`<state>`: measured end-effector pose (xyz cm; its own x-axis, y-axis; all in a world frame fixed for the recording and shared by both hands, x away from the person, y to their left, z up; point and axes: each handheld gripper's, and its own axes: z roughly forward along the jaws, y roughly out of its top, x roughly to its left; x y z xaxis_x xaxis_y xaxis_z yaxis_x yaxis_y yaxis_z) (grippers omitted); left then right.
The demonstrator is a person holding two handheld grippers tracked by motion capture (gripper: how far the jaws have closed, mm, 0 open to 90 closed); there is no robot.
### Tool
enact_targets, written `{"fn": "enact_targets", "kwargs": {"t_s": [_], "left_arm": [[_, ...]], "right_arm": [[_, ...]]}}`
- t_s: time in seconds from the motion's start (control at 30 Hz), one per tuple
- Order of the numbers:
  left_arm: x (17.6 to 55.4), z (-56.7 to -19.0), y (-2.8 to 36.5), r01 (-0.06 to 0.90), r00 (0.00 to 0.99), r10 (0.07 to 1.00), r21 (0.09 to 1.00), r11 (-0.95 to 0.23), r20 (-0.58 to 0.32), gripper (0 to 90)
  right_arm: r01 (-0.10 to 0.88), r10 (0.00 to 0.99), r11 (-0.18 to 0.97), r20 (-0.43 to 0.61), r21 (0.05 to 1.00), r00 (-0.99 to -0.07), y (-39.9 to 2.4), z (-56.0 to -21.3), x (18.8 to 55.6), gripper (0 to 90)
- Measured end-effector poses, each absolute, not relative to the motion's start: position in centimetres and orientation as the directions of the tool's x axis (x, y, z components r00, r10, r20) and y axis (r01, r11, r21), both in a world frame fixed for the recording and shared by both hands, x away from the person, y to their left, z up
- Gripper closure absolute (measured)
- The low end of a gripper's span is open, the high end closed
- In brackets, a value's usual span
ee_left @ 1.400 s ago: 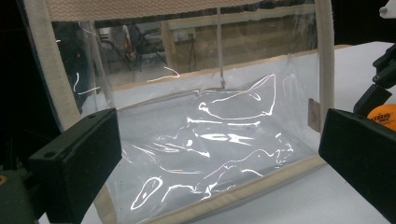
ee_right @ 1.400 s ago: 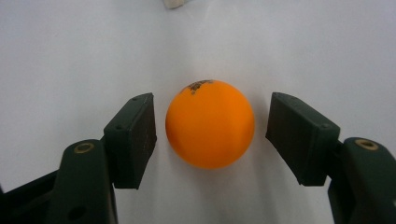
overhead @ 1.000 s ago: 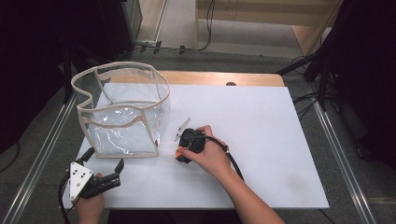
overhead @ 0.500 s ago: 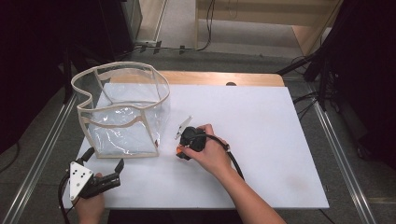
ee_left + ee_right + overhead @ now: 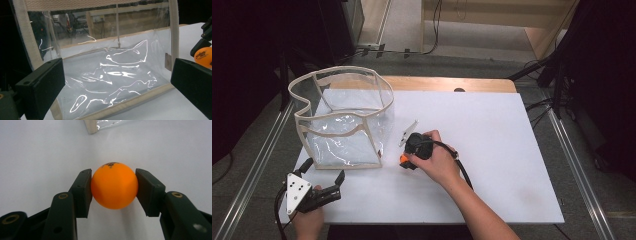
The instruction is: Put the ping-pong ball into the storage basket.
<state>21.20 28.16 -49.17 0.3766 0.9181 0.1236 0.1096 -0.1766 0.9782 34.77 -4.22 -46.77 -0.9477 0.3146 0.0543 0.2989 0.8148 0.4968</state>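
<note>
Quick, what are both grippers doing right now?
Left gripper: open, holding nothing, facing the clear bag.
Right gripper: closed on the orange ball.

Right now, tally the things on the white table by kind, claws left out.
Clear plastic bag with beige fabric trim: 1
Orange table-tennis ball: 1
Small white clip-like piece: 1
Total: 3
</note>
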Motion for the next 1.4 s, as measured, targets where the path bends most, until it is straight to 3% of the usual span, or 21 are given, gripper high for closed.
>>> {"fn": "enact_targets", "kwargs": {"t_s": [1.4], "left_arm": [[21.2, -49.2, 28.1, 0.110, 0.376, 0.918, 0.978, -0.176, 0.123, 0.0]], "right_arm": [[0.282, 0.289, 0.818, 0.065, 0.502, -0.955, -4.9, -41.6, 36.0, 48.0]]}}
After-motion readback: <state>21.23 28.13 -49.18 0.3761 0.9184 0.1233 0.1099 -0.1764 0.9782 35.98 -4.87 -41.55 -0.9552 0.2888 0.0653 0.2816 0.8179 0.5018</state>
